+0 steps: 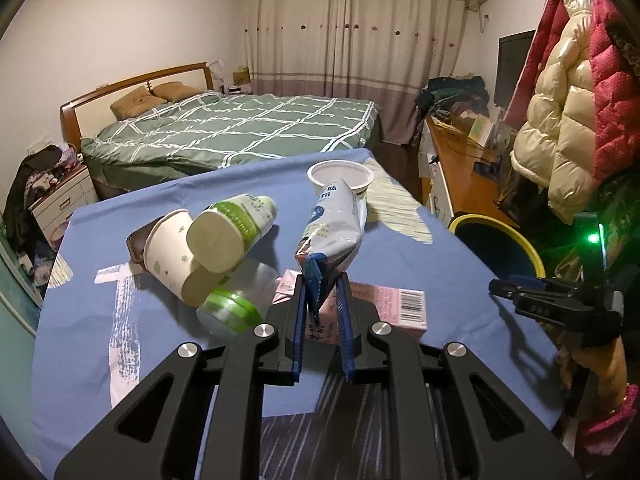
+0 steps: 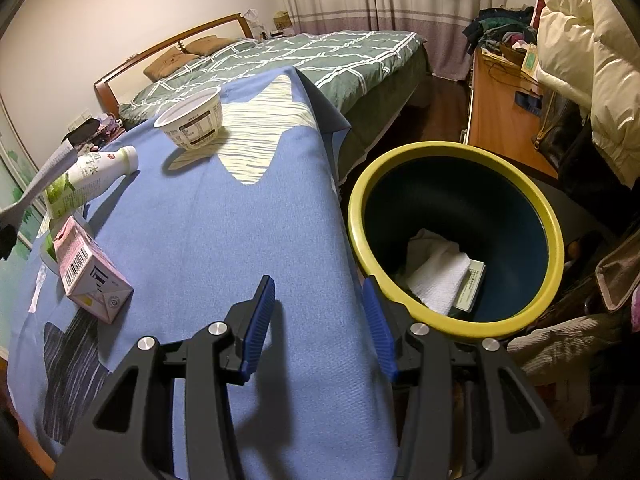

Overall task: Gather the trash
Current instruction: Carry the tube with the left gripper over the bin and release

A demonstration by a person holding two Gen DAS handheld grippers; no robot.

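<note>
A bedroom table under a blue cloth point(image 2: 240, 220) runs to a right edge, with the yellow-rimmed bin point(image 2: 456, 320) just beyond it holding white paper. The left gripper point(image 1: 322, 300) is clamped on the lower end of a silver pouch point(image 1: 336, 232) raised over the pink carton point(image 1: 400, 304). The right gripper point(image 2: 318, 320) hangs half open and empty over bare cloth at the edge. Cups and bottles point(image 1: 208, 240) overlap, partly hiding each other.

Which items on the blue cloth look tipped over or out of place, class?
The paper cup and the green-labelled bottle lie tipped on their sides, heaped against each other. The pink carton also lies on its side. Only the white tub stands upright.
</note>
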